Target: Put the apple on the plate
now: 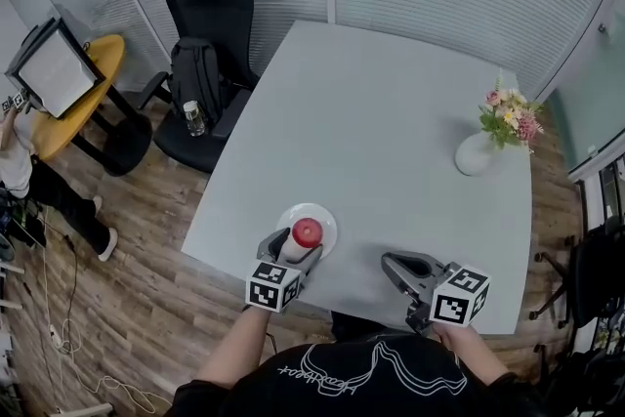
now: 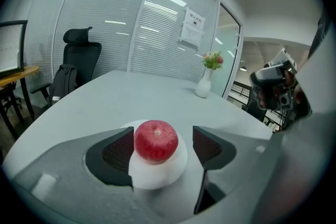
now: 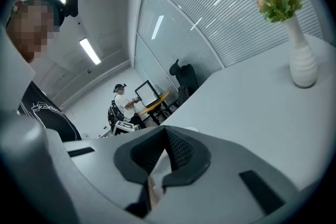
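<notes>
A red apple (image 1: 307, 231) (image 2: 156, 140) sits upright on a small white plate (image 1: 328, 220) (image 2: 157, 180) near the front edge of the grey table (image 1: 391, 122). My left gripper (image 1: 300, 241) (image 2: 163, 145) is around the apple, its jaws wide. In the left gripper view the left pad is close beside the apple, and a clear gap shows between the apple and the right pad. My right gripper (image 1: 389, 261) (image 3: 165, 152) rests to the right by the table's front edge, its pads together with nothing between them.
A white vase of flowers (image 1: 477, 153) (image 2: 203, 84) (image 3: 302, 63) stands at the table's right side. A black office chair (image 1: 200, 24) with a backpack is off the far left corner. Beyond it are a yellow side table (image 1: 98, 78) with a monitor, and a person (image 1: 20, 166).
</notes>
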Demonstrator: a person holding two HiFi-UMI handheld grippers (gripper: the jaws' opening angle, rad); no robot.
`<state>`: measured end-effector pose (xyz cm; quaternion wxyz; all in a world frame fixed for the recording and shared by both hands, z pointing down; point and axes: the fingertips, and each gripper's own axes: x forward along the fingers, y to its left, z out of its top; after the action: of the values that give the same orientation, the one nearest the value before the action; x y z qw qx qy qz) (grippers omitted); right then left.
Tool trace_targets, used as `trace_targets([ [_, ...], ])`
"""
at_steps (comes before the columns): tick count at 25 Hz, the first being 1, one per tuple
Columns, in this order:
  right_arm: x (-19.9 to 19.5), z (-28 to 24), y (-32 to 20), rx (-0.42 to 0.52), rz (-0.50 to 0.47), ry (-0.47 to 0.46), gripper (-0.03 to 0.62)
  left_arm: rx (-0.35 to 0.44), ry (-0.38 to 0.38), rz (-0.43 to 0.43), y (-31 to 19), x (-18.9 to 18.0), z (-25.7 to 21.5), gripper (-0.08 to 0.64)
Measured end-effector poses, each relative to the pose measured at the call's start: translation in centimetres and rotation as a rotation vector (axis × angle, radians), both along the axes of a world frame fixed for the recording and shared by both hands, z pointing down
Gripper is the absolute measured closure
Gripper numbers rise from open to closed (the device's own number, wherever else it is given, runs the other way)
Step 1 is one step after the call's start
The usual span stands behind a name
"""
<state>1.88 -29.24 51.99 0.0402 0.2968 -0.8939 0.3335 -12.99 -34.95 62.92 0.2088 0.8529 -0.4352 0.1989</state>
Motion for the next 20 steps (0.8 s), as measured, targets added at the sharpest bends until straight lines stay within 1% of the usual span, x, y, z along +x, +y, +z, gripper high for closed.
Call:
trace_targets([
  [3,0.2,-0.9,0.2,0.025,0.020,-0.007,0.583,0.029,0.021,-0.029,1.0,-0.5,-2.6,0.221],
  [4,0.0,-1.3,0.3,0.035,0.024,-0.017,0.583,0.034,0.038,-0.044,1.4,-0.7,-3.7,0.221],
  [6,-0.4,-2.2,0.6,0.052,0.031,-0.050,0.583,0.044,0.100,-0.056,2.5,-0.7,-6.2,0.222],
  [8,-1.1,-3.0,1.3,0.068,0.023,-0.077,0.583,0.059,0.161,-0.040,4.0,-0.2,-8.9,0.224],
  [10,-1.9,-4.0,2.2,0.090,0.006,-0.089,0.583,0.086,0.200,-0.005,5.9,0.2,-11.4,0.229],
  [12,-2.6,-5.0,3.1,0.119,-0.021,-0.097,0.583,0.113,0.240,0.025,7.7,0.6,-13.8,0.249],
  [14,-3.1,-5.9,4.2,0.148,-0.053,-0.106,0.583,0.118,0.291,0.047,9.5,1.0,-15.8,0.296],
  [16,-3.6,-6.8,5.4,0.178,-0.075,-0.114,0.583,0.103,0.339,0.070,11.3,1.3,-17.4,0.347],
  [17,-3.7,-7.1,5.9,0.191,-0.082,-0.119,0.583,0.101,0.359,0.084,12.1,1.5,-18.1,0.377],
  [19,-3.9,-7.7,6.8,0.204,-0.092,-0.129,0.583,0.117,0.390,0.111,13.5,1.9,-19.4,0.465],
  [20,-3.9,-7.9,7.2,0.207,-0.097,-0.129,0.583,0.128,0.398,0.125,14.1,2.1,-20.0,0.492],
])
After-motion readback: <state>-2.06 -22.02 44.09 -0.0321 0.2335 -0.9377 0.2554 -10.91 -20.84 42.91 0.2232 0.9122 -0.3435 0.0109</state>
